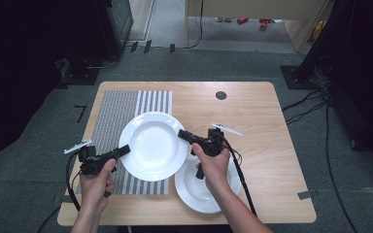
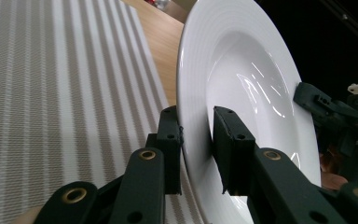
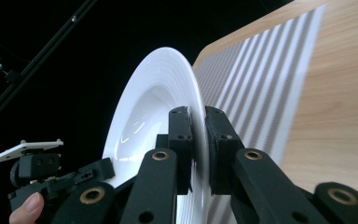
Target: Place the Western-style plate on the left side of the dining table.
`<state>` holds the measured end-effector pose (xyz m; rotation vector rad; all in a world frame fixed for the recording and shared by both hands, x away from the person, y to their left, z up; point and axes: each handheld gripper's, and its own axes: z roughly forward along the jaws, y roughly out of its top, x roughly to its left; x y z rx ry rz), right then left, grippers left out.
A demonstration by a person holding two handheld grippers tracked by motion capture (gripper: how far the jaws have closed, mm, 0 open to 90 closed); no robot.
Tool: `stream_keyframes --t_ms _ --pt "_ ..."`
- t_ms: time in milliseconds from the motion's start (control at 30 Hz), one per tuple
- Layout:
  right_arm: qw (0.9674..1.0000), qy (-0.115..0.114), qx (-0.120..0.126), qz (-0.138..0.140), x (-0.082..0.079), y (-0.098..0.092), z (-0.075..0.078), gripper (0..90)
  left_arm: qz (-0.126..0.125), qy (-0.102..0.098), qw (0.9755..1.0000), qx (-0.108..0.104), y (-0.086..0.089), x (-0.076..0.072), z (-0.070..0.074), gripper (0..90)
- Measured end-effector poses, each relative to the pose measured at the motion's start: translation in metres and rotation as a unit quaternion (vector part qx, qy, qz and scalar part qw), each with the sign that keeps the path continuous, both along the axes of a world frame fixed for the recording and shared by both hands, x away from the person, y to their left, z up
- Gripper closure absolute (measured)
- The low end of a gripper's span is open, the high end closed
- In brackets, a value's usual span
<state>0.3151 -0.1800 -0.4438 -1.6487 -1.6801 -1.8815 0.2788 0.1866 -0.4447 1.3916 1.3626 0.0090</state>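
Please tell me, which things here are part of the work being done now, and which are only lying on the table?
In the work:
- large white plate, gripped at opposite rims
- left gripper, jaws shut on its rim
- right gripper, jaws shut on its rim
- striped placemat under it, perhaps

Only lying there:
- smaller white plate near the table's front edge

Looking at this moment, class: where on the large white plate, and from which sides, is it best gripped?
Grip the large white plate by its flat, thin rim at two opposite edges, coming in level from left and right. The left gripper and right gripper are shut on it this way; the wide bowl-like middle offers nothing for the jaws to pinch.
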Motion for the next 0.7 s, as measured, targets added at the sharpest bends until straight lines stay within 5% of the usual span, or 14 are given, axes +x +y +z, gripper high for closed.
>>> stream_keyframes --t_ms 367,700 --pt "0.9994 0.024 -0.004 0.025 0.036 0.050 -0.002 83.5 0.053 0.008 0.9986 -0.001 0.041 0.016 -0.003 74.2" --pt "0.9971 0.070 -0.001 0.030 0.073 0.071 -0.029 82.0 0.074 0.028 0.9965 0.027 0.053 0.040 -0.017 74.0"
